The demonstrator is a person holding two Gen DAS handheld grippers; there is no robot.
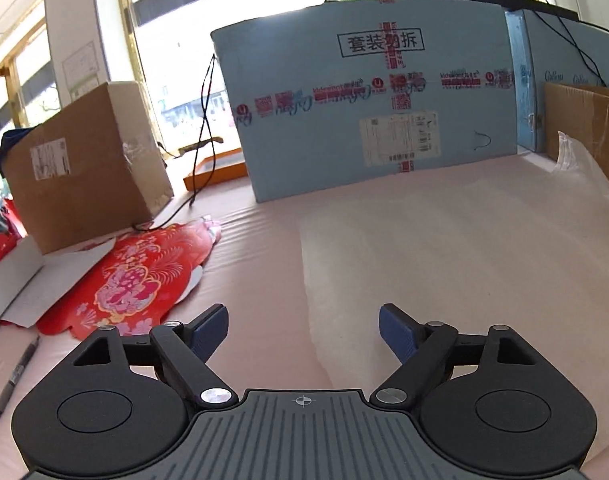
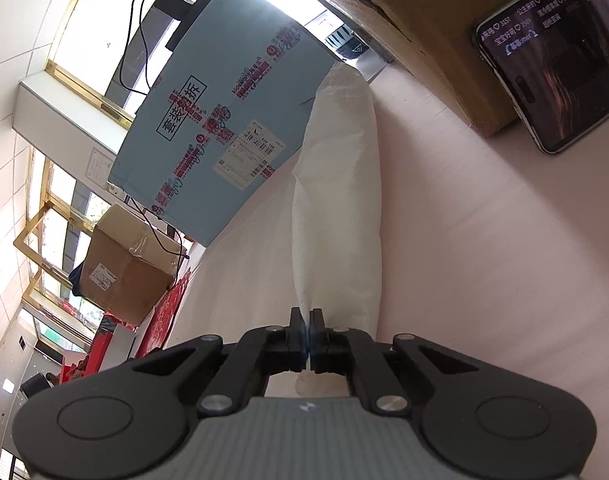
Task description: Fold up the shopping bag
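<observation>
The shopping bag (image 1: 444, 264) is thin translucent white plastic, spread flat on the pink tabletop (image 1: 260, 280) and rising at its far right corner. My left gripper (image 1: 303, 330) stands open just above its near left edge, nothing between the blue pads. In the right wrist view the same bag (image 2: 338, 200) runs away as a long folded white strip. My right gripper (image 2: 307, 334) is shut on the bag's near end, rolled steeply to one side.
A large light-blue carton (image 1: 376, 104) stands across the back, brown boxes (image 1: 84, 168) to the left and right (image 1: 588, 120). A red patterned paper bag (image 1: 140, 280), white sheets and a pen (image 1: 16, 372) lie at left. A phone (image 2: 556, 68) leans on the right brown box.
</observation>
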